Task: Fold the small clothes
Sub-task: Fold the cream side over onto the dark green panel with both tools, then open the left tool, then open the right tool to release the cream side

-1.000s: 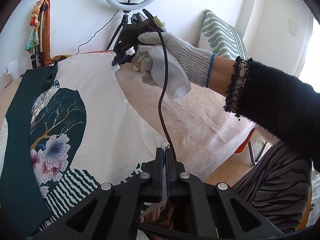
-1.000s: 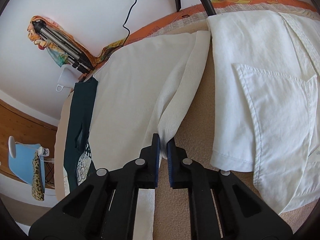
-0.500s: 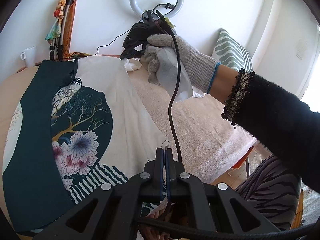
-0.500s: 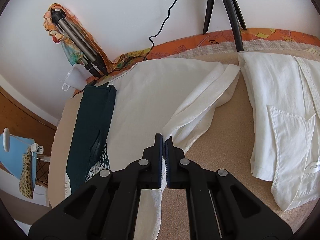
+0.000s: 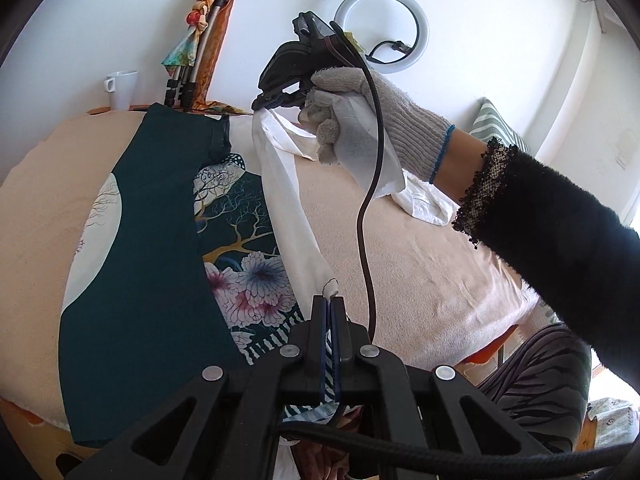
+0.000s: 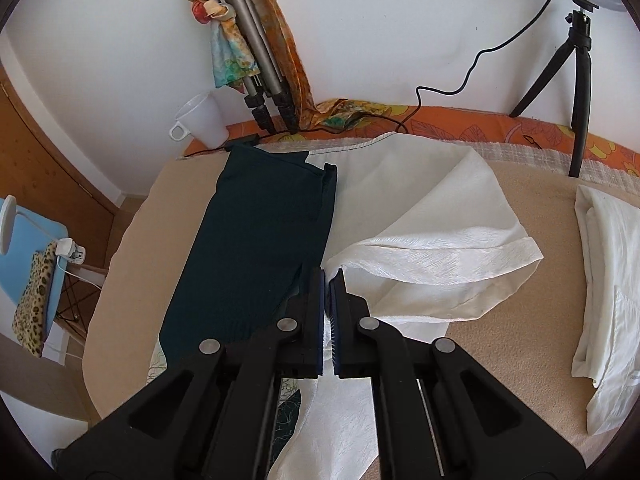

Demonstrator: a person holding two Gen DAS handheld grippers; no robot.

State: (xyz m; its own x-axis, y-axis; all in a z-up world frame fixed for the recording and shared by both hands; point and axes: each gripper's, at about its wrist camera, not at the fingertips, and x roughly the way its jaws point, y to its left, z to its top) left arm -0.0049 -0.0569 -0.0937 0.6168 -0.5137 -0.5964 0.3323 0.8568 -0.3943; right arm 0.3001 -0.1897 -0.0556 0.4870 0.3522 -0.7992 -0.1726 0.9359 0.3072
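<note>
Both grippers have lifted the white edge of the printed garment (image 5: 168, 240) higher and leftward. Left gripper (image 5: 330, 304), lower centre, is clamped on its hem; right gripper (image 6: 329, 280) pinches the fabric, centre frame, above the bed (image 5: 420, 264).

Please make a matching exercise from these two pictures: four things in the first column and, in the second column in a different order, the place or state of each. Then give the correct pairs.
Things
1. printed garment
2. white mug
3. ring light
4. folded white garment

Places or states
A. stands on a small black tripod by the wall
B. lies alone at the right end of the table
C. its white edge is pinched by both grippers
D. stands at the far table edge beside the tripod legs

Pairs: 1-C, 2-D, 3-A, 4-B
</note>
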